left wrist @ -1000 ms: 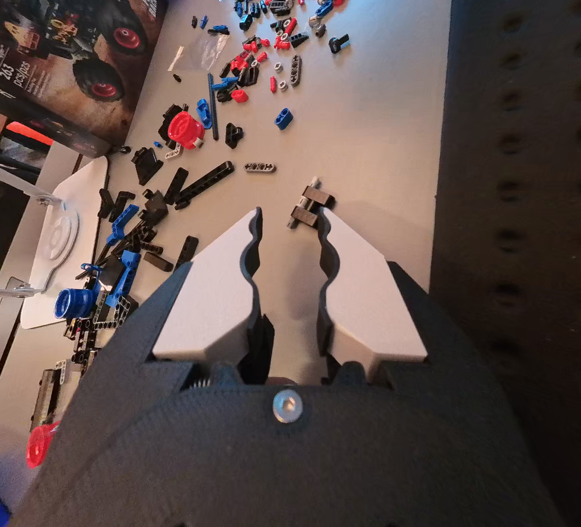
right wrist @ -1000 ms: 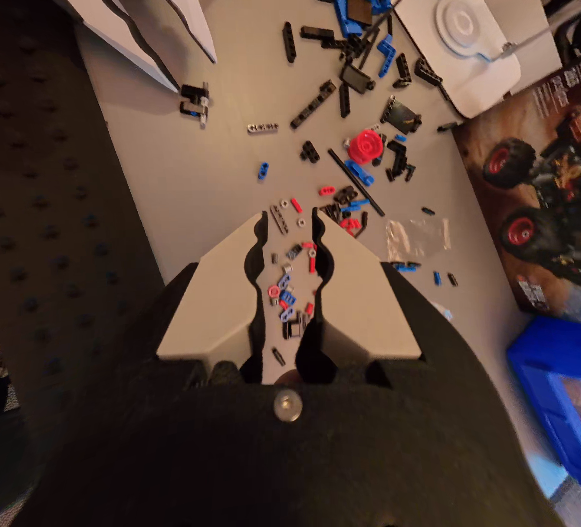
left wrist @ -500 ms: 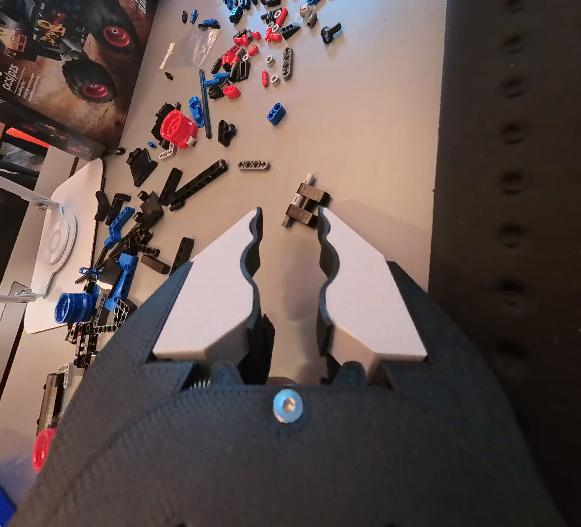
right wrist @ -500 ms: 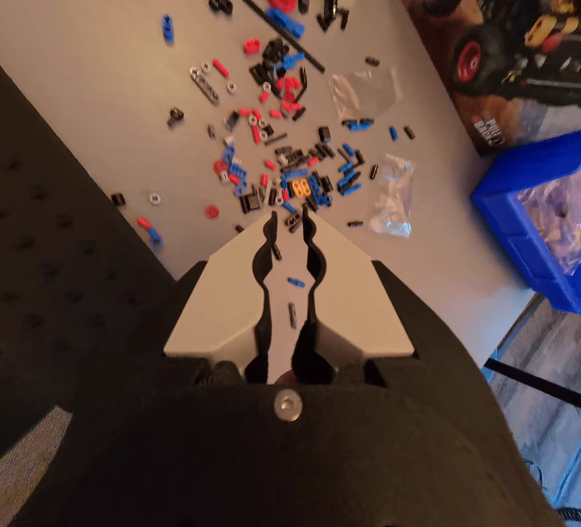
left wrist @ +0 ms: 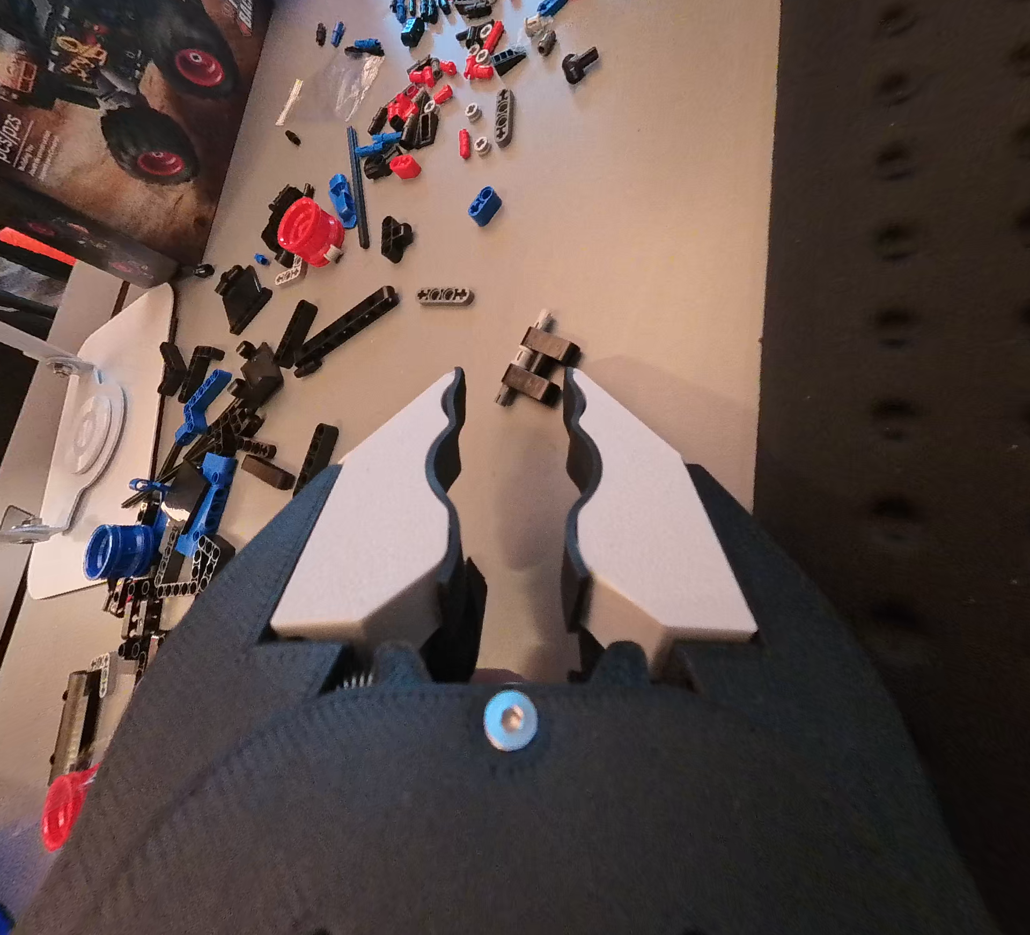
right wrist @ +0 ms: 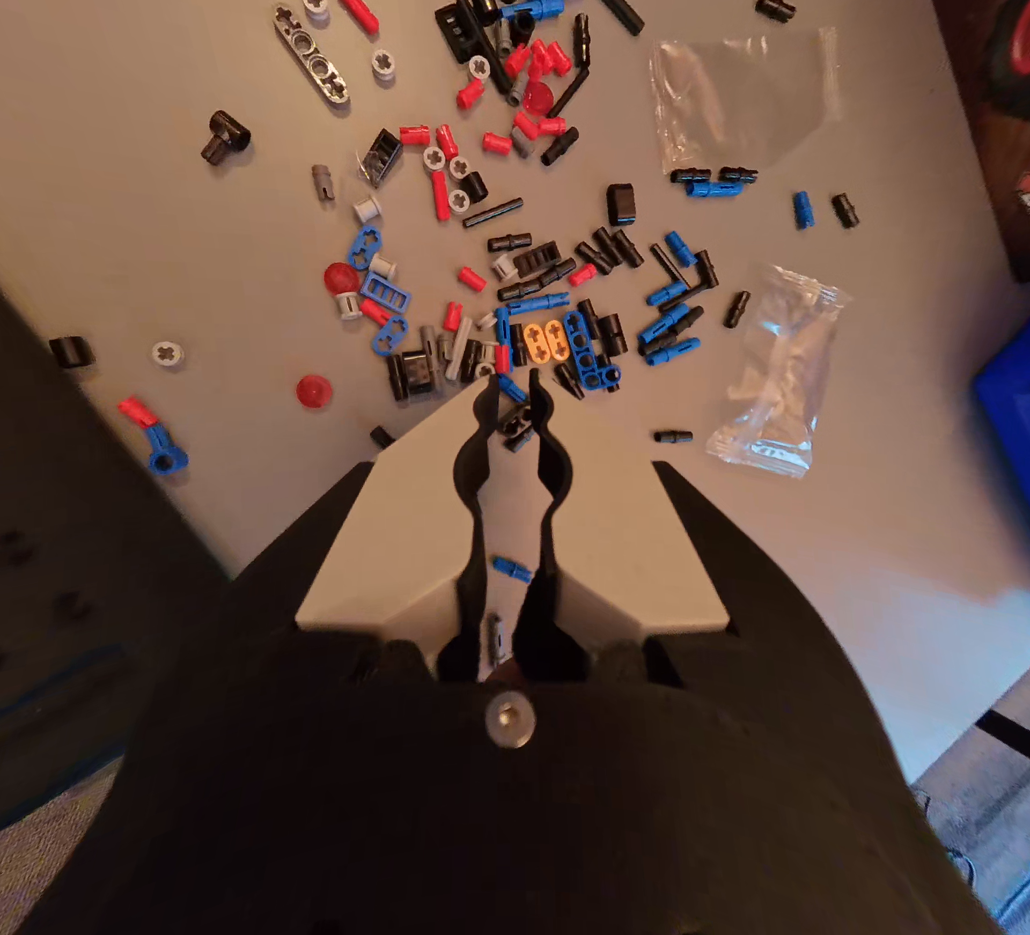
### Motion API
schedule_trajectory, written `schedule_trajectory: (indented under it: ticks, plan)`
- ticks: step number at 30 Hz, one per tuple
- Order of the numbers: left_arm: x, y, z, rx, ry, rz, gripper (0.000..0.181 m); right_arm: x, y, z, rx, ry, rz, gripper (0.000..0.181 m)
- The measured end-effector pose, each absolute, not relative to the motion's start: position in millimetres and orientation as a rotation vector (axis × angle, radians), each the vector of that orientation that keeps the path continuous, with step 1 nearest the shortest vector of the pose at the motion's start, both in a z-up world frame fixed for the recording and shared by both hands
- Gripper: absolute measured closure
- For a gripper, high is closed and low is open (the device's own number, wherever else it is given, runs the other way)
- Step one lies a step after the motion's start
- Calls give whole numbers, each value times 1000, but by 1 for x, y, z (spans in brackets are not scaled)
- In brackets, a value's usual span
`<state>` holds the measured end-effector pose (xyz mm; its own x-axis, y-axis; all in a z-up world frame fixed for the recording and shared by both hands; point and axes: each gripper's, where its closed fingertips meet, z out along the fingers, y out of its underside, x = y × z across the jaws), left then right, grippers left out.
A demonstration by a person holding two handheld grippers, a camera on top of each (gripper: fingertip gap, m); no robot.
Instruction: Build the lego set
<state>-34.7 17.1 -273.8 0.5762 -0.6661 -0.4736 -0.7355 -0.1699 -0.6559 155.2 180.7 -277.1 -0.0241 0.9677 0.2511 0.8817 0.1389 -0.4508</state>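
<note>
My left gripper (left wrist: pixel 513 379) is open and empty, low over the grey table (left wrist: pixel 641 217). A small black assembly on a grey axle (left wrist: pixel 538 365) lies just ahead of its right fingertip, apart from it. My right gripper (right wrist: pixel 514 379) is narrowly open above a pile of small pins and connectors (right wrist: pixel 535 295) in black, blue, red and grey. A small black connector (right wrist: pixel 515 420) and a blue pin (right wrist: pixel 513 568) show on the table in the gap between its fingers; I see no grip on them. Two orange links (right wrist: pixel 543 340) lie just beyond its tips.
The set's box (left wrist: pixel 100 72) is at far left, with a red wheel hub (left wrist: pixel 306 234), black beams (left wrist: pixel 345 323) and a blue hub (left wrist: pixel 117 551) near it. A black perforated mat (left wrist: pixel 903 295) borders the table. Clear bags (right wrist: pixel 780 379) and a blue bin (right wrist: pixel 1003 406) lie to the right. Spacing between my two grippers at the tips: around 25 centimetres. The red wheel hub (left wrist: pixel 306 234) lies some 15 centimetres from my left tips, 20 centimetres from my right tips.
My right gripper has swung away from the left gripper to the pile of small pieces, come in close over it and narrowed a little. The left gripper has barely moved.
</note>
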Motion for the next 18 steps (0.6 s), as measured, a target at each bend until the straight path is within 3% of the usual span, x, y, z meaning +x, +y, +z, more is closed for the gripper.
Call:
schedule_trajectory:
  ticks: [18]
  plan:
    - [-34, 20, -276, -1897, 1131, 78, 149, 127, 198, -280, -1659, -2055, 259, 171]
